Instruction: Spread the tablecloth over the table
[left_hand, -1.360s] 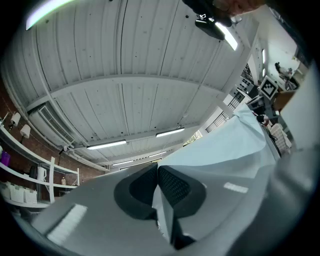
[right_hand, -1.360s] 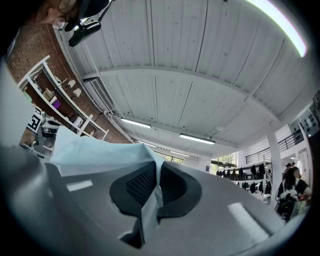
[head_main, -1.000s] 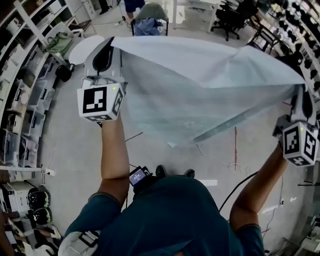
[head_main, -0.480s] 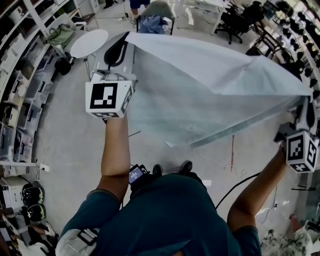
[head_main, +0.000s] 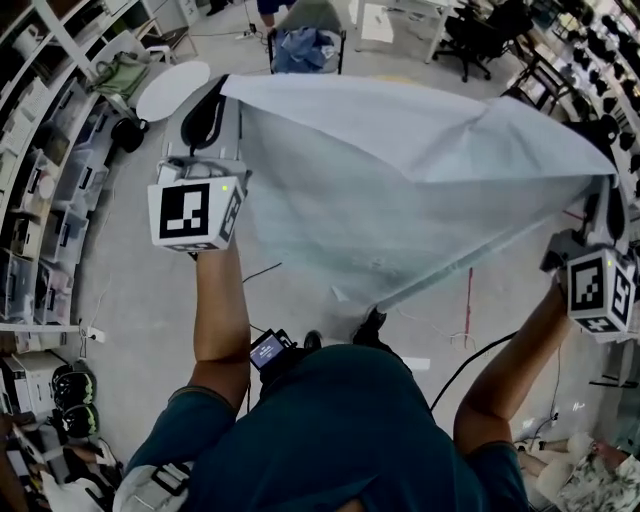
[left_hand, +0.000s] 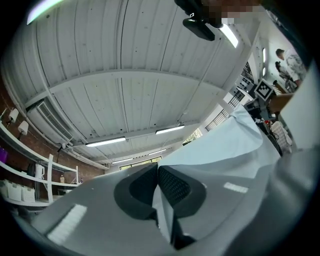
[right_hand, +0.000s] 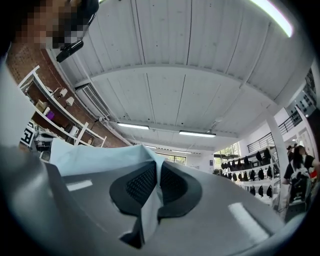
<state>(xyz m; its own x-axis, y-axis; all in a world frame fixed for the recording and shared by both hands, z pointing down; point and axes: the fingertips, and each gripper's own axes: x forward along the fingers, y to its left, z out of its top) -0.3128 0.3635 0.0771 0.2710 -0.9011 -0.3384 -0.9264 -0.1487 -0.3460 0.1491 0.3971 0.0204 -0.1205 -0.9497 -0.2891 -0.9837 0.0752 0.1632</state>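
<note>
A pale blue tablecloth (head_main: 400, 180) hangs stretched in the air between my two grippers, above the floor. My left gripper (head_main: 220, 88) is shut on its upper left corner; in the left gripper view the cloth (left_hand: 225, 145) is pinched between the dark pads (left_hand: 175, 185) and runs off to the right. My right gripper (head_main: 604, 190) is shut on the cloth's right corner. In the right gripper view the fabric (right_hand: 95, 152) comes out between the ribbed pads (right_hand: 172, 185) and runs away to the left. The cloth's lower edge sags toward the person's body.
A small round white table (head_main: 172, 88) stands beyond the left gripper. Shelving (head_main: 40, 200) lines the left side. A chair with blue fabric on it (head_main: 305, 45) is at the far middle and black office chairs (head_main: 465, 35) at the far right. Cables (head_main: 480, 365) lie on the floor.
Both grippers have shifted a little while keeping their grip on the corners. The cloth's hanging lower edge has swung nearer the person, and one foot has stepped forward.
</note>
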